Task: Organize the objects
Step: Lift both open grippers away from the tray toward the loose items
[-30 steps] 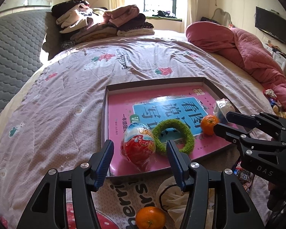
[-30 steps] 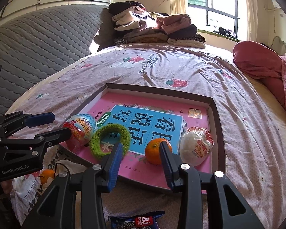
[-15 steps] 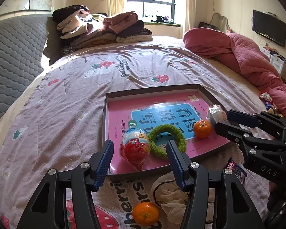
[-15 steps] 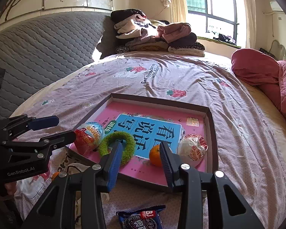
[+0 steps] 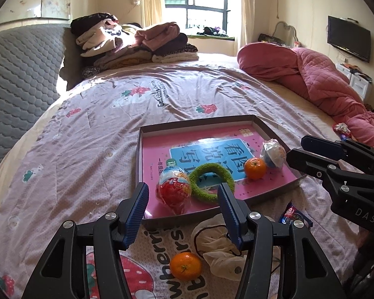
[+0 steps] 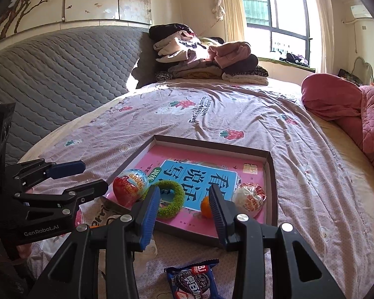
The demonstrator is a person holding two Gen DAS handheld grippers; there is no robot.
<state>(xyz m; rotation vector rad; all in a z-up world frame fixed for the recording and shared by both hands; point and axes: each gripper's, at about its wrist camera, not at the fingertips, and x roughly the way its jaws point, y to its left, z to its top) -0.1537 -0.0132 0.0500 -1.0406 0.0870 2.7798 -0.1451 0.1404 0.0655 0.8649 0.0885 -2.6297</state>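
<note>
Both grippers spread, empty; right gripper (image 6: 184,205) hides half of orange (image 6: 206,207); cookie packet (image 6: 192,282) cut off, probably Oreo-type

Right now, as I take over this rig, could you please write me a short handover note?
Left gripper: open, empty, hovering short of the tray.
Right gripper: open, empty.
In the shallow brown cardboard tray: red foil-wrapped egg, fuzzy green ring, small orange tangerine, clear-wrapped white ball.
Left on the bedsheet: second tangerine, crumpled white cloth pouch, blue cookie packet.
</note>
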